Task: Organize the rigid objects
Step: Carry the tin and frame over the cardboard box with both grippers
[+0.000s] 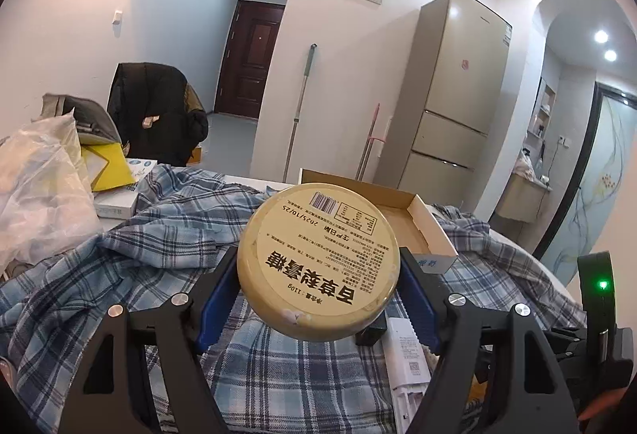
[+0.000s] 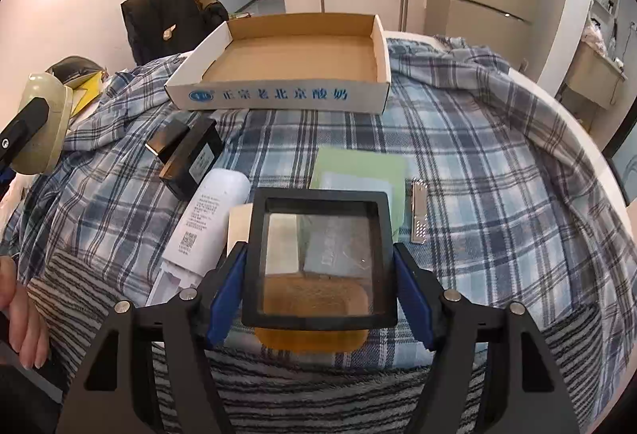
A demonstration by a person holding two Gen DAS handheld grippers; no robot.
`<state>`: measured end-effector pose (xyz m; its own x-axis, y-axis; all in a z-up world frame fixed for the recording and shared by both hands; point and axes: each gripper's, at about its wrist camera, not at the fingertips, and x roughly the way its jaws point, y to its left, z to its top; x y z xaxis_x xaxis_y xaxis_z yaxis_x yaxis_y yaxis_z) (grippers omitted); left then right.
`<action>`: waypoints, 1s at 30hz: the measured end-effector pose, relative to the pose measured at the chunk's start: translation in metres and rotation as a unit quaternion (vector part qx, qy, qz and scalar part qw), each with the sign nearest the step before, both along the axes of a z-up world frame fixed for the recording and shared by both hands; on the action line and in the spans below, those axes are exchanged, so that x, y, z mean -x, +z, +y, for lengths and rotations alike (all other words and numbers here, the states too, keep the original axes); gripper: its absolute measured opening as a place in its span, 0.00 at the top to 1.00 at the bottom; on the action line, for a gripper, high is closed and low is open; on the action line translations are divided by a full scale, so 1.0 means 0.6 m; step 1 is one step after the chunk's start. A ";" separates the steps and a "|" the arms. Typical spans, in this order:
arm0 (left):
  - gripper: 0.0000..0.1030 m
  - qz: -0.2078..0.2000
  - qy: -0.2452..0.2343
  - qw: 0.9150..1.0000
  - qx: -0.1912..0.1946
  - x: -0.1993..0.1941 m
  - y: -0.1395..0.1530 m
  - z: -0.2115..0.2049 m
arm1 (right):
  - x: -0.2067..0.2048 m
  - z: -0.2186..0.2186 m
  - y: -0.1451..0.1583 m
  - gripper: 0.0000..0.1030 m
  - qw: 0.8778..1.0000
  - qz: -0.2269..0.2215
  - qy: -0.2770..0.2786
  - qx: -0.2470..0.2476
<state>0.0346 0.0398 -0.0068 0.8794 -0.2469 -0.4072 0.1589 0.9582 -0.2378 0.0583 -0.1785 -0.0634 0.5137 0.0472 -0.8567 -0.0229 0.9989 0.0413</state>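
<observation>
My left gripper [image 1: 318, 259] is shut on a round pale-yellow tin [image 1: 314, 231], held tilted above the plaid cloth with its printed label facing the camera. In the right wrist view the same tin [image 2: 43, 131] shows at the far left. My right gripper [image 2: 318, 251] is shut on a black square frame box [image 2: 322, 195] with a clear window, its blue pads pressing both sides. An open cardboard tray [image 2: 278, 95] lies beyond it with nothing inside; it also shows behind the tin as the tray [image 1: 434, 231].
On the plaid cloth [image 2: 477, 163] lie a black box [image 2: 191, 155], a white box [image 2: 207, 223], a green card [image 2: 358, 167], a metal strip [image 2: 418, 213] and an amber piece [image 2: 310, 340]. A hand [image 2: 20, 322] is at the left edge. A plastic bag [image 1: 40, 187] sits far left.
</observation>
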 end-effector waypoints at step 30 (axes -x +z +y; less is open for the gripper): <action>0.25 -0.023 -0.017 0.999 -0.028 0.028 0.023 -0.026 | 0.036 -0.011 0.038 0.33 0.999 -0.042 -0.013 0.005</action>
<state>0.0176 0.0242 0.0069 0.8893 -0.2540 -0.3803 0.2006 0.9640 -0.1746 0.0367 -0.1853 -0.0408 0.5851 0.0250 -0.8106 -0.0008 0.9995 0.0302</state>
